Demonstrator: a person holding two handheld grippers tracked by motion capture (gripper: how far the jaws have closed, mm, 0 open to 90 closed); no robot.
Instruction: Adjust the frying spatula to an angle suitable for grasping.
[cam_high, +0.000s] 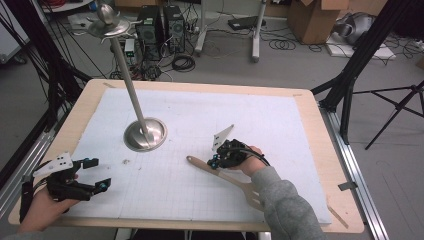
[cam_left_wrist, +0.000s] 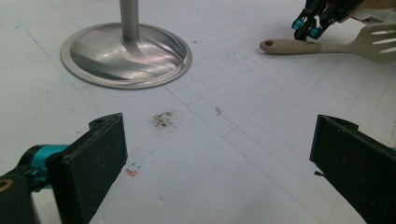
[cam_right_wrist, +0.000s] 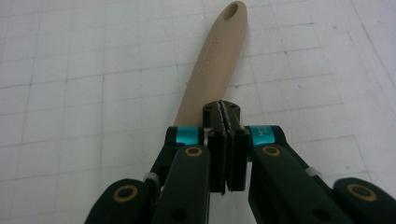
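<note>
Beige plastic, the spatula (cam_high: 225, 176) lies flat on the white sheet (cam_high: 280, 130) covering the table (cam_high: 85, 102), handle toward the steel stand (cam_high: 145, 134), slotted blade toward the person's right sleeve; the right gripper (cam_right_wrist: 226, 114) sits over the middle of the handle with its jaws pressed together, nothing between them, so the handle is not gripped; the left gripper (cam_high: 97, 174) rests well apart near the table's left edge, jaws wide and empty. Closed jaws may only nudge or spin the spatula if they press down, and a later pinch on the smooth, tapering handle could slip; whether the tips touch the handle is hard to tell, and the sleeve hides part of the blade.
</note>
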